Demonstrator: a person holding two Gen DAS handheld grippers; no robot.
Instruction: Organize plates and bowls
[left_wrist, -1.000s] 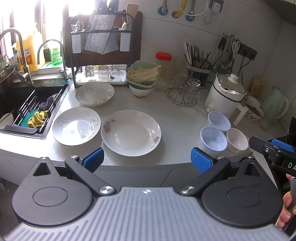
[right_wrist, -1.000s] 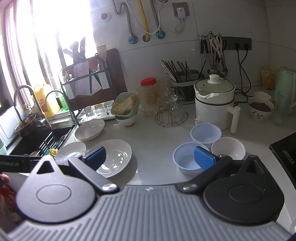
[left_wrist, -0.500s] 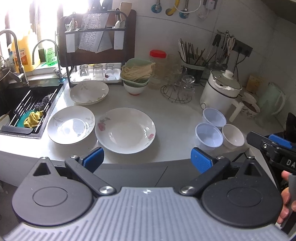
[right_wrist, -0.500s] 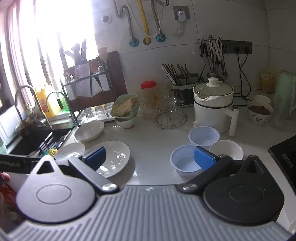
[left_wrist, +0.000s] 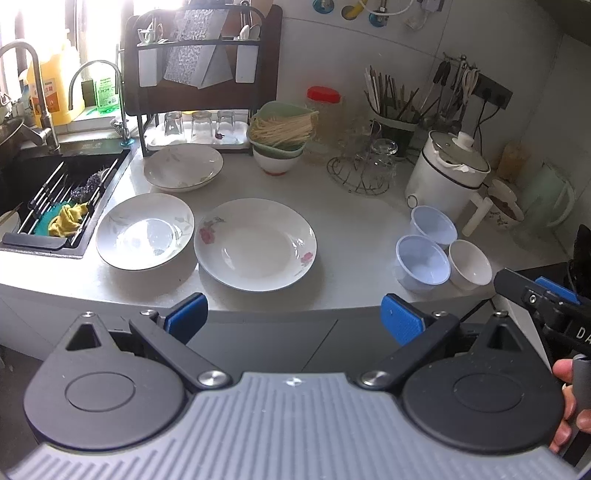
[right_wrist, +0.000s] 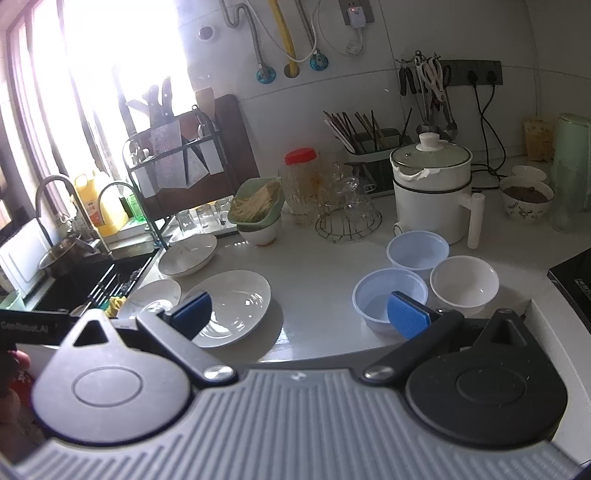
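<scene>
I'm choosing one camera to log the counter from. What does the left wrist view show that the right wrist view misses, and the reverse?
Only the left wrist view: the yellow cloth in the sink rack, and the right gripper at its edge.

Only the right wrist view: the wall socket above the pipes and the black cooktop.

Both: three plates, including the rose plate, the two blue bowls, the white bowl, and the white pot.
</scene>
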